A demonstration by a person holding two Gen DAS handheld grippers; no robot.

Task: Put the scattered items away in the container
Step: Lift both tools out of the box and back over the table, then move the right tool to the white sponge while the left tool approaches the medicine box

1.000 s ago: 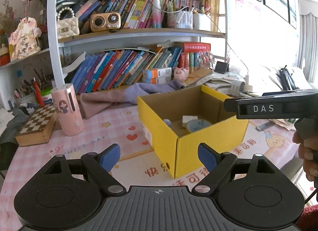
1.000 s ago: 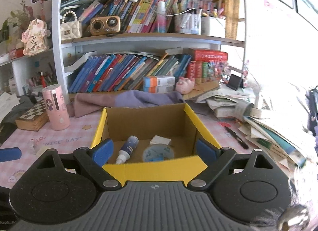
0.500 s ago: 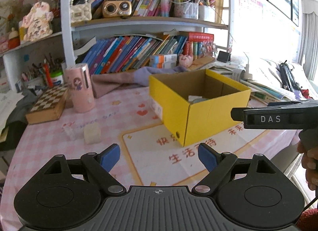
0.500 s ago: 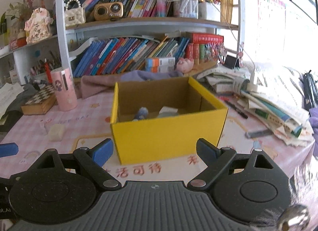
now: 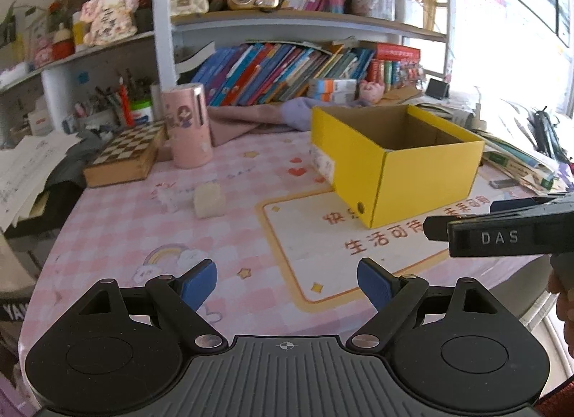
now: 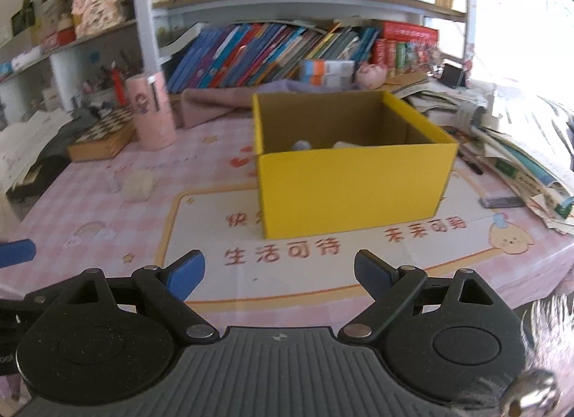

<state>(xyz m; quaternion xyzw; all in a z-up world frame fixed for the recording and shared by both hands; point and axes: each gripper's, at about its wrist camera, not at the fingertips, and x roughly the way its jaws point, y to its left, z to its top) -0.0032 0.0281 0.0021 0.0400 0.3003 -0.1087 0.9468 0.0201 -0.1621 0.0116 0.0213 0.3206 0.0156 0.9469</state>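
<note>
A yellow cardboard box [image 5: 427,180] [image 6: 353,184] stands open on the pink checked tablecloth; in the right wrist view a bottle cap [image 6: 302,145] and a white item [image 6: 346,145] peek over its front wall. To its left lie a cream cube [image 5: 210,198] [image 6: 139,184] and a small clear item [image 5: 168,198] [image 6: 113,180]. My left gripper [image 5: 287,282] is open and empty, well back from the cube. My right gripper [image 6: 279,275] is open and empty in front of the box, and its side shows in the left wrist view [image 5: 502,236].
A pink cylinder holder [image 5: 186,124] and a chessboard box [image 5: 125,153] stand at the back left. Pink-purple cloth [image 5: 251,121] lies behind the box. Stacked papers and books [image 6: 520,155] crowd the right side. A bookshelf [image 5: 287,58] rises behind the table.
Both grippers have drawn back from the box and sunk; the box now looks farther off and its contents are mostly hidden. The cream cube has come into view. Both stay open.
</note>
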